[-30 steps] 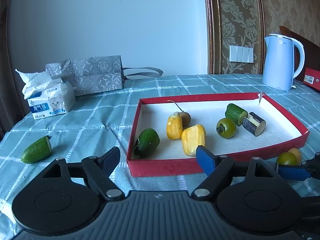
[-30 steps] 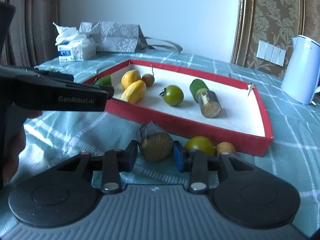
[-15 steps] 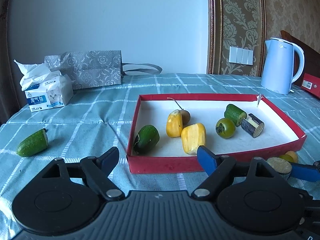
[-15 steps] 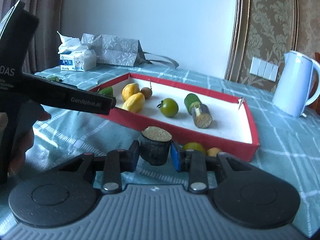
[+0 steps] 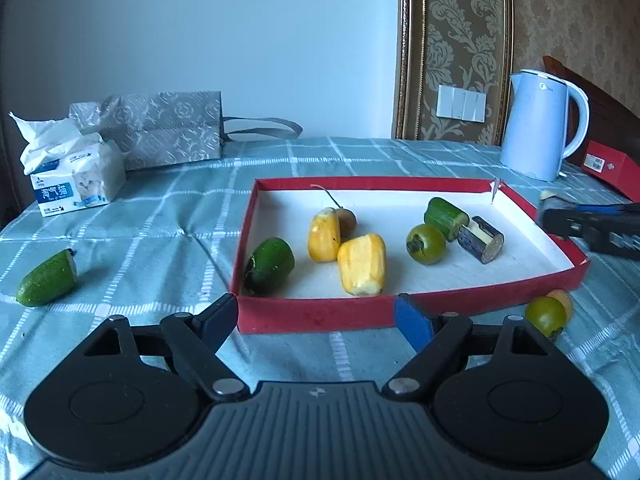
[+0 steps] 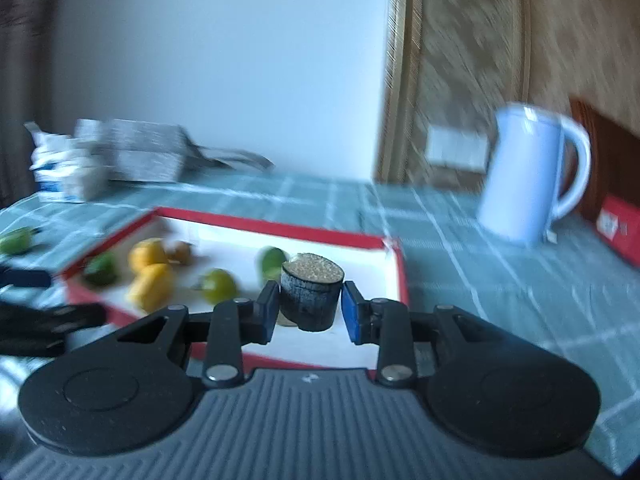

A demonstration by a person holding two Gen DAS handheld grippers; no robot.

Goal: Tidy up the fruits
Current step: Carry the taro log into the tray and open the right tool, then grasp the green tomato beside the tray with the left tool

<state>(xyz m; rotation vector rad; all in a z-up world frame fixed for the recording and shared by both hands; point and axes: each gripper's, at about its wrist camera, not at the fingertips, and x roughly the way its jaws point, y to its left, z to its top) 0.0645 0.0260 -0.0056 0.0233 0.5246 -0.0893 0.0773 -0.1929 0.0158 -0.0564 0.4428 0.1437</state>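
Right gripper (image 6: 309, 306) is clamping a dark cane piece (image 6: 311, 297) above the red tray (image 5: 320, 314); left gripper (image 5: 316, 320) is hovering with fingers spread at the tray's near edge.

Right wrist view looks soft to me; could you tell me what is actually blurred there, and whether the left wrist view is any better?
Right wrist view: motion smear on kettle and tray; held dark stub stays sharp. Left wrist view: crisp, fisheye-bent edges.

A pale blue wall (image 5: 200, 40) meets gold damask wallpaper (image 5: 560, 20); a checked teal tablecloth (image 5: 160, 208) lies in soft daylight.
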